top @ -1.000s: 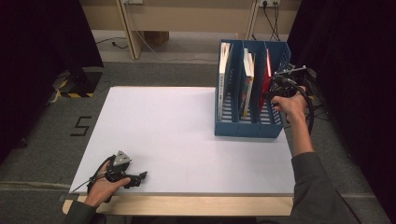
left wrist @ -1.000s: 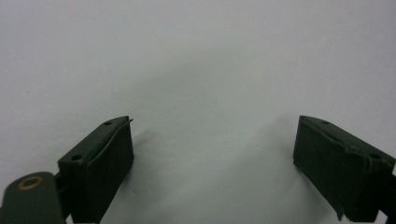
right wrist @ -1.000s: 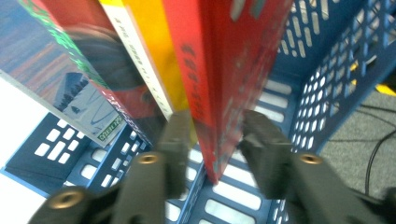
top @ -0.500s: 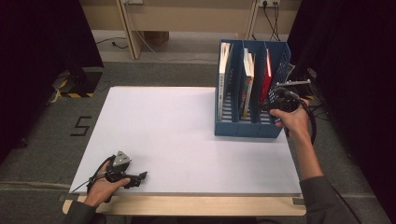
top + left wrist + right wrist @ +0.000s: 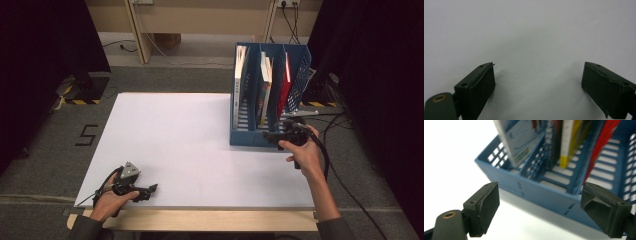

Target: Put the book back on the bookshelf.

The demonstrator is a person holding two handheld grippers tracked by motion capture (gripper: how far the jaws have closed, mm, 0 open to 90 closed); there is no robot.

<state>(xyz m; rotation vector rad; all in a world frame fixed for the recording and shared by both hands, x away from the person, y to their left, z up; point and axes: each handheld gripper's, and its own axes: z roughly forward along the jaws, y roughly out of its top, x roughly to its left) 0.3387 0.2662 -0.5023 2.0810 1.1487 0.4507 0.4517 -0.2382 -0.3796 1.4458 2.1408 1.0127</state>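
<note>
Red book (image 5: 286,86) is standing upright in the right-hand slot of the blue file rack (image 5: 250,137), leaning a bit toward the slot's divider, so the rack walls are keeping it on edge. Right gripper (image 5: 278,136) is hovering just in front of the rack's low front wall, below the red book, touching nothing; its jaws have just been opening and are standing wide apart with nothing between them, which reads as a release with the book left filed. In the right gripper view the red book (image 5: 602,143) is showing beyond the rack's front wall (image 5: 544,195).

Left gripper (image 5: 145,190) is resting on the white table (image 5: 170,140), well apart from the rack, toward the near left corner, apparently parked because filing is needing one hand only. Its jaws are standing apart over bare tabletop (image 5: 531,37), holding nothing.

Counts: rack, one, with three slots visible. Books in the rack, at least three: a white one (image 5: 240,75) in the left slot, a colourful one (image 5: 264,85) in the middle slot, the red one on the right; the middle slot may be holding more than one, cannot tell. Grippers, two. Hands, two.
</note>
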